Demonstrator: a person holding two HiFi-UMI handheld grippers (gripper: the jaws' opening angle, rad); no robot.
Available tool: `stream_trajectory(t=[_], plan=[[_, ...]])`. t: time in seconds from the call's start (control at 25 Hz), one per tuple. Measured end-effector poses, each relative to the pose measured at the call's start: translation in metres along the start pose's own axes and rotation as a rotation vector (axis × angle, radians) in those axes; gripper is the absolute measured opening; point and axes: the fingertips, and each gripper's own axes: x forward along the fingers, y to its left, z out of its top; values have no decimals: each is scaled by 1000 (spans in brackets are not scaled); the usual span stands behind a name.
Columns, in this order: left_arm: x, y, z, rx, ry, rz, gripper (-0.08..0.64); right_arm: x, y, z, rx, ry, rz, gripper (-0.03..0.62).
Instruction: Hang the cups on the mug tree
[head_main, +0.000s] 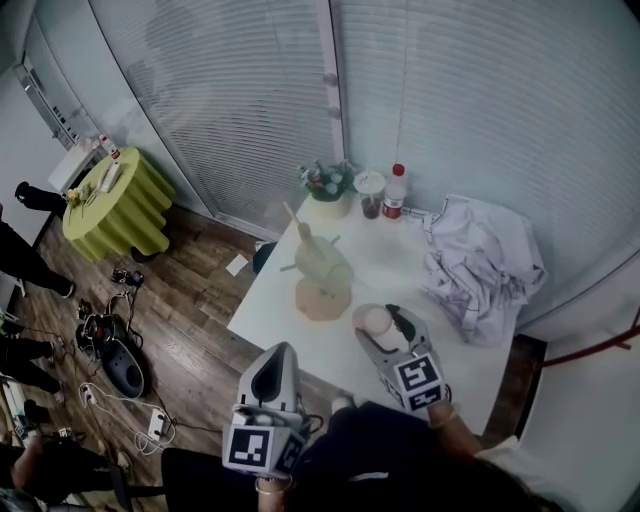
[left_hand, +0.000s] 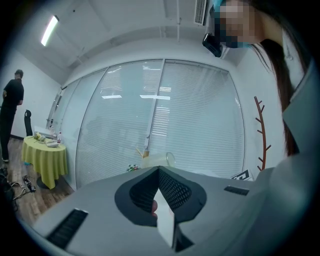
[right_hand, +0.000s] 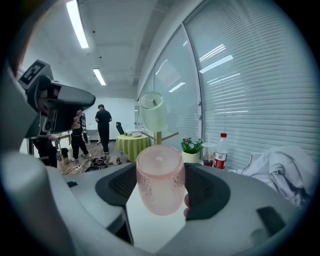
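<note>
the white table carries everything, and the biggest thing on it is a crumpled white cloth heaped along its right edge, clear of the work. the mug tree stands on its round wooden base near the left edge, about halfway back. that leaves bare table around it, so a gripper can likely come in from the near side. a pale green cup already hangs on the tree, tipped over one peg, and other pegs stick out bare.

the left gripper is held low, off the near left corner and over the floor. its jaws are together with nothing between them, which suggests it is only being kept out of the way. the right gripper is over the near half of the table, clamped on the pink cup. the jaws press on the cup's sides, one on each flank — a grip that leaves the top end free. no handle shows in either view, so i cannot tell where it points.

the pink cup sits just right of and nearer than the tree's base, apart from it. in the right gripper view the tree's post and the green cup rise straight ahead beyond it — so the carry toward a free peg looks under way, with the hanging not yet done.
</note>
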Motion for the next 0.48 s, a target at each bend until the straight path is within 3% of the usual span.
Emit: stream_trajectory(t=[0.48], plan=[[-6, 3, 1, -11, -18, 20, 0, -1, 8, 18, -12, -59, 27, 307]])
